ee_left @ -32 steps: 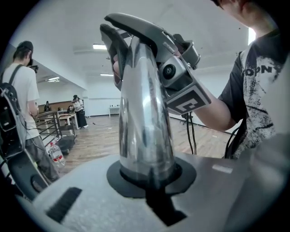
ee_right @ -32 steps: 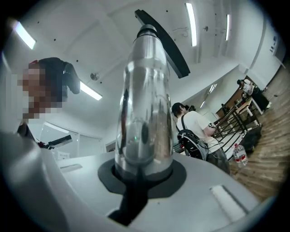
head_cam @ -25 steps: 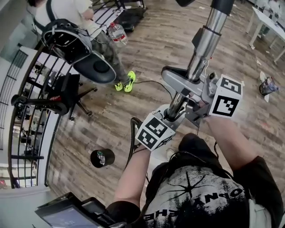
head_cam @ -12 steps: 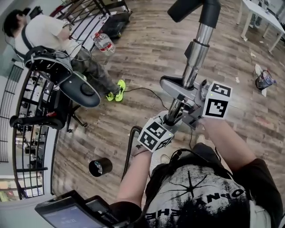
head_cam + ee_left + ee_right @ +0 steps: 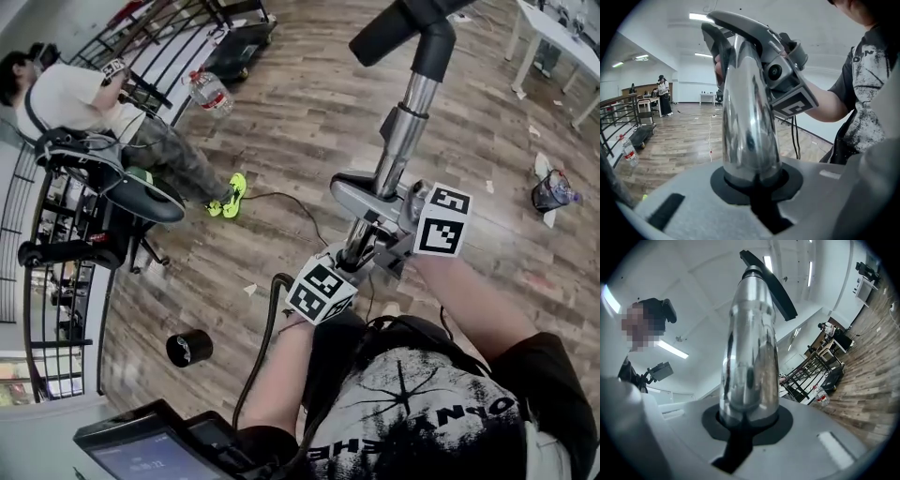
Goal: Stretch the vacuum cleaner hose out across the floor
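Note:
Both grippers hold the vacuum cleaner's chrome tube [image 5: 401,131], which slants up from them to a black bent end [image 5: 394,28]. My left gripper [image 5: 356,253] grips the tube low down, with its marker cube nearest me. Its jaws have just been opening a little, and the tube [image 5: 750,136] still sits between them at the left gripper [image 5: 757,187]. My right gripper [image 5: 380,202] is shut on the same tube slightly higher, and the tube [image 5: 750,366] stands in the notch of the right gripper [image 5: 747,423]. A black hose [image 5: 265,347] hangs from below the left gripper towards the floor.
A person [image 5: 75,94] sits on a black office chair [image 5: 103,187] at the left beside a railing [image 5: 56,281]. A water bottle [image 5: 208,92], a black cylinder [image 5: 189,348] and a thin cable [image 5: 281,202] lie on the wood floor. A white table [image 5: 562,42] stands at the far right.
Both grippers have carried the tube across the room. In the head view the seated person, bottle and black cylinder slid left, and the tube's black bent end came into sight.

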`<state>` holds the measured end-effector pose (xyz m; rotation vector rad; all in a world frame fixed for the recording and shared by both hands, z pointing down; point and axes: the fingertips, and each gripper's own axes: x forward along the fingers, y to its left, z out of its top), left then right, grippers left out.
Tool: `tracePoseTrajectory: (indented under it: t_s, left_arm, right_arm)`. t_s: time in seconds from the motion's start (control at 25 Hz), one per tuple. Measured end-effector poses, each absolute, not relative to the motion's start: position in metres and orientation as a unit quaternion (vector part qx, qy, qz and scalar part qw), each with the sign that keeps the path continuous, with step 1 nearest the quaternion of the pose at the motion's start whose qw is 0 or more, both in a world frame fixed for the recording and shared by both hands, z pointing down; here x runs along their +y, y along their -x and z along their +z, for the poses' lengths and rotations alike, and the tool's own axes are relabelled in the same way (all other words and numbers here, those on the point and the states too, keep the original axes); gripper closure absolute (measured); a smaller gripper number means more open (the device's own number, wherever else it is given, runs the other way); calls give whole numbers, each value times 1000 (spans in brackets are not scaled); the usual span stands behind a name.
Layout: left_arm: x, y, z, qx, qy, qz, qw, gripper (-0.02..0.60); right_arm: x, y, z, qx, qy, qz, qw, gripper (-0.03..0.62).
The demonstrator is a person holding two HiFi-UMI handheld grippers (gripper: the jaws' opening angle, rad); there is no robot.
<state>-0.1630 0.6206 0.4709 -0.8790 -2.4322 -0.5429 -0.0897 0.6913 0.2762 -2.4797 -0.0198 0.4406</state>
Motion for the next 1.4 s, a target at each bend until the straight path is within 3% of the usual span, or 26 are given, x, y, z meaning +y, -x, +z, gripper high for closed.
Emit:
tracePoseTrajectory:
  t_s: [0.32,0.92,1.4]
  left_arm:
    - [682,200,486,-899,304,-223,224,525]
    - [870,208,518,-897,295,-256,205,525]
    - [992,204,526,-846,408,-277,201,526]
  right_arm:
    - [761,116,299,-23,937,140,320,545]
    - [958,115,340,-25,930,118,348,545]
    - [1057,102,344,108,918,96,369,543]
